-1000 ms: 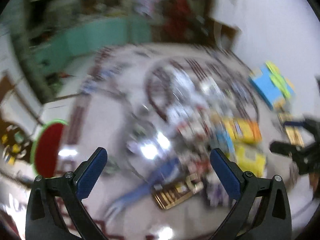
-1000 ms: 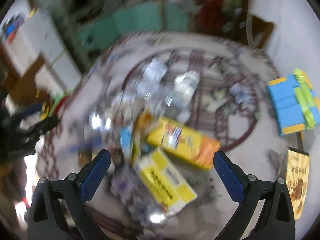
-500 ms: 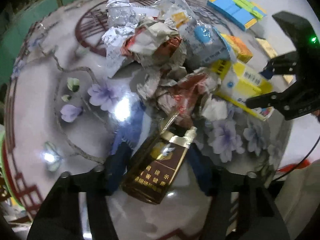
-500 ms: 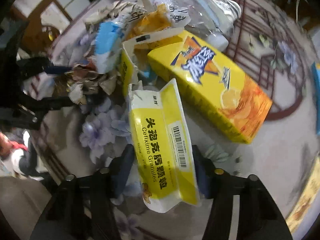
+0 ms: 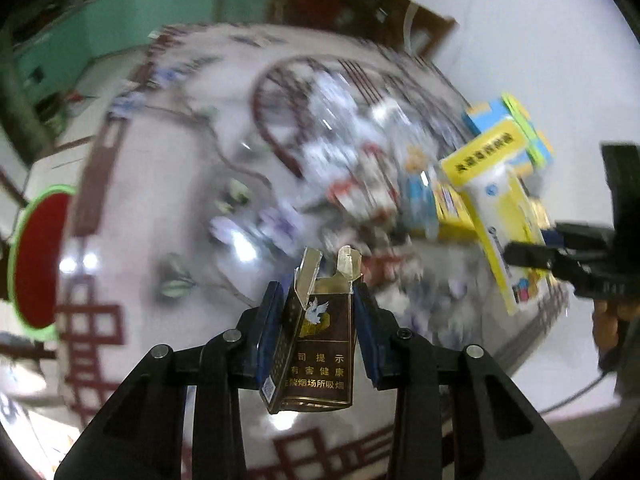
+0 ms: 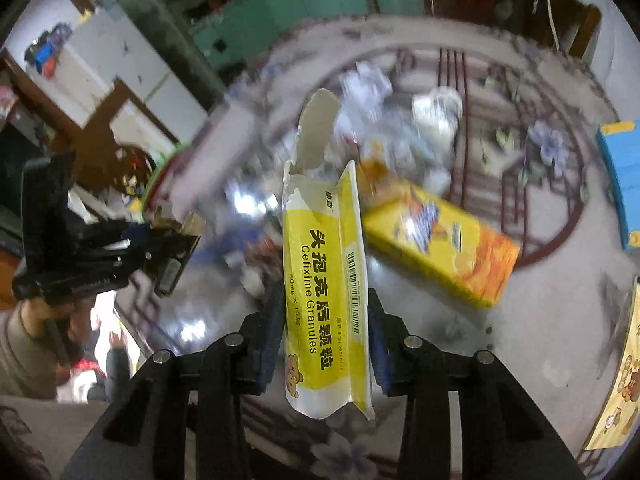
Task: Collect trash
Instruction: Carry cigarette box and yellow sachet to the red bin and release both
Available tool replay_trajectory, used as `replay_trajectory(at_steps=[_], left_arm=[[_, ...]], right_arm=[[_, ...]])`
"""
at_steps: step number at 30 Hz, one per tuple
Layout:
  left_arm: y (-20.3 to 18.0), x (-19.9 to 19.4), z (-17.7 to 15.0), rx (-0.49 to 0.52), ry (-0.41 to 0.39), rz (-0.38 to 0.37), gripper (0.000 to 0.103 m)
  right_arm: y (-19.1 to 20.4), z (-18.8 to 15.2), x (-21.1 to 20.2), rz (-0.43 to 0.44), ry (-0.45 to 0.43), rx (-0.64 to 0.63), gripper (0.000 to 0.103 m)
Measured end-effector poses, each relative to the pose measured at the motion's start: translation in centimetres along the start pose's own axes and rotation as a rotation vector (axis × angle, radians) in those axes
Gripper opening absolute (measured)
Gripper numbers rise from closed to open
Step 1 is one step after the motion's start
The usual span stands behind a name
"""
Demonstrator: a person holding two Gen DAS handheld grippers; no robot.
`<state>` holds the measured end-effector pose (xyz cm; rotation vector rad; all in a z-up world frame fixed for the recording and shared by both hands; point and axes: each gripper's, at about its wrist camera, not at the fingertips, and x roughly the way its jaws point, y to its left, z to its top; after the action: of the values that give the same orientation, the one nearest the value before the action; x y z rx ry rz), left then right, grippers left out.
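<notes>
Above patterned tabletop (image 5: 132,184): left tool (image 5: 318,316) just narrowed, clamping dark brown cigarette pack (image 5: 320,344), gold flaps torn open, lifted. Right tool (image 6: 326,320) just narrowed, clamping yellow-white granules box (image 6: 324,280), crumpled, top flap open. Blurred trash pile (image 6: 400,128) far behind.

Dark brown cigarette pack (image 5: 320,344), lid torn open with gold foil flaps sticking up, white bird logo and gold Chinese text on its face, upright and lifted off the table, pinched at both sides. Yellow-and-white medicine box (image 6: 326,288) marked "Cefixime Granules", barcode along one side, bear print near the bottom, top flap open and bent back, crumpled, also raised upright and pinched at both sides. Rest of the trash pile (image 6: 400,128) lies blurred on the floral tabletop: crumpled white paper, clear plastic, and a yellow-orange carton (image 6: 440,240) lying flat.
</notes>
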<state>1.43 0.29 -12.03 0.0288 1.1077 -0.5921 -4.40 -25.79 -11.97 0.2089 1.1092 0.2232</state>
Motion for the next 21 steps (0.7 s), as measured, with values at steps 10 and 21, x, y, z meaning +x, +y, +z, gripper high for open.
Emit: replay_trajectory(at_steps=[10,21], left_arm=[[2.3,-3.7,3.9,-0.017,-0.12,0.192,0.034],[7.4,-6.6,5.1,-0.055,-0.197,0.265,0.034]], right_arm=[[7.4,4.1,0.2,-0.013,-0.13,-0.001,0.036],[12.4,6.6,2.1,-0.03,-0.158,-0.018,0.036]])
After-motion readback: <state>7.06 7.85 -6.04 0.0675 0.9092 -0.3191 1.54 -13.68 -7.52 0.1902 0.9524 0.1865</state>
